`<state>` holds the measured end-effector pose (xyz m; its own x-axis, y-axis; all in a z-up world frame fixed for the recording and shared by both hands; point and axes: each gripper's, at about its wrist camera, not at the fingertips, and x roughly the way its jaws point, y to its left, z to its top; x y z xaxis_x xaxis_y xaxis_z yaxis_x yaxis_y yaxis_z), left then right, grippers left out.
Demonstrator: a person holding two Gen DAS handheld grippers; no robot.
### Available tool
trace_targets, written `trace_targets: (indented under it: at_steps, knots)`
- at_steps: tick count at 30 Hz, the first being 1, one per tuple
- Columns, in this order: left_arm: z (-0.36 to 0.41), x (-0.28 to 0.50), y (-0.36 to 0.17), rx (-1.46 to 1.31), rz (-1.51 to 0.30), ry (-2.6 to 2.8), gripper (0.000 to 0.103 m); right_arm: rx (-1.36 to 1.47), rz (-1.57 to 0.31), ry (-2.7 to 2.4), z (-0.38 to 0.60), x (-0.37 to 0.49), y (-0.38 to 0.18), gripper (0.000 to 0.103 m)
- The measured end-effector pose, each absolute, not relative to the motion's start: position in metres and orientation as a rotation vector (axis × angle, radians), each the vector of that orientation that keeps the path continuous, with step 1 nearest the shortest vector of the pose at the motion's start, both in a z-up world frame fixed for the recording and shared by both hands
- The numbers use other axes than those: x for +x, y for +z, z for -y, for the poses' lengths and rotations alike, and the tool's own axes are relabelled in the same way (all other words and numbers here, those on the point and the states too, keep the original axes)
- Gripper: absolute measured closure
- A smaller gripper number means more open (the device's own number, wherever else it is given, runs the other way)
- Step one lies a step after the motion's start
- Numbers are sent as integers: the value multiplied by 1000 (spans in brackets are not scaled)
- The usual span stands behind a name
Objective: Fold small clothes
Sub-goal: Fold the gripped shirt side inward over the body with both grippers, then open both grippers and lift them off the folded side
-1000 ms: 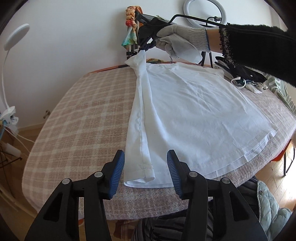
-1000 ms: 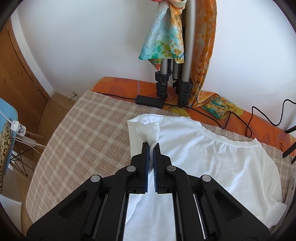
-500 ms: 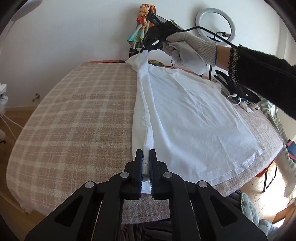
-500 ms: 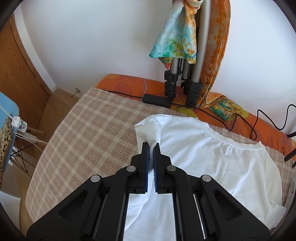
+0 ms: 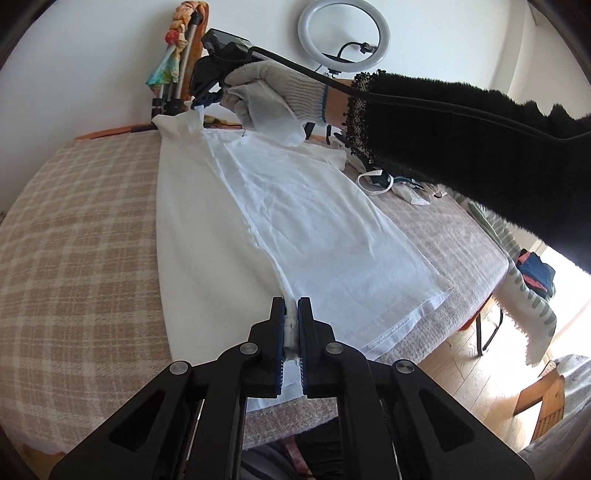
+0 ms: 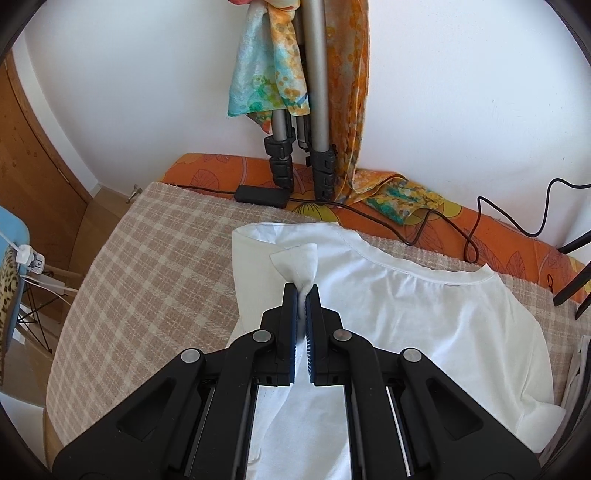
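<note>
White T-shirt (image 5: 317,229) spread out on the checked tablecloth (image 5: 77,236), seen from the left wrist. Left side of the shirt folded over toward the middle, making a long flap. Left gripper (image 5: 291,308) clamped tight on the bottom hem at the near table edge, with a bit of white cloth squeezed between the blue pads. Far away, at the top corner of the shirt, right gripper (image 5: 203,101) pinching the cloth and lifting it a little off the table. Held by a gloved hand (image 5: 273,92) with a black fuzzy sleeve (image 5: 461,136) behind it. Ring light (image 5: 343,31) up on the wall side. Small pile of other clothes (image 5: 391,182) just past the far sleeve of the shirt.

From the right wrist: right gripper (image 6: 305,291) closed hard on the shoulder corner of the T-shirt (image 6: 406,317), with a small white point of cloth sticking up past the fingertips. Round neckline lying flat toward the wall. Tripod legs (image 6: 314,122) standing behind the table, with a bright scarf (image 6: 266,70) hanging on them. Black cable (image 6: 424,229) running over the orange cloth (image 6: 207,171) at the back.
</note>
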<state>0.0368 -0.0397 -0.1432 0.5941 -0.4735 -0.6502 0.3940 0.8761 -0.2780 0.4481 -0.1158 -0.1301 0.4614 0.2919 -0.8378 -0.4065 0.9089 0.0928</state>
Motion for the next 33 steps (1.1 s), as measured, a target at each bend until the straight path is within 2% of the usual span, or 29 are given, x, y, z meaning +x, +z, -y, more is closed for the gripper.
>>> trace_targets:
  at_steps: [9, 11, 13, 15, 17, 22, 33]
  knots:
    - [59, 40, -158, -30, -855, -529, 98, -166, -1111, 238, 144, 464, -174, 98]
    - [60, 38, -156, -18, -850, -530, 95, -164, -1104, 234, 148, 463, -177, 98]
    - [61, 37, -154, -13, -854, -536, 92, -148, -1086, 244, 153, 460, -173, 90]
    - [63, 36, -152, -7, -855, -533, 88, -128, -1062, 244, 161, 456, -164, 65]
    - [64, 33, -150, -17, -850, -563, 88, -104, -1033, 244, 169, 451, -151, 58]
    - [68, 25, -138, -24, -827, -577, 87, 0, -973, 282, 199, 430, -115, 49]
    - [75, 18, -125, -95, -802, -543, 87, 71, -852, 332, 292, 344, -52, 48]
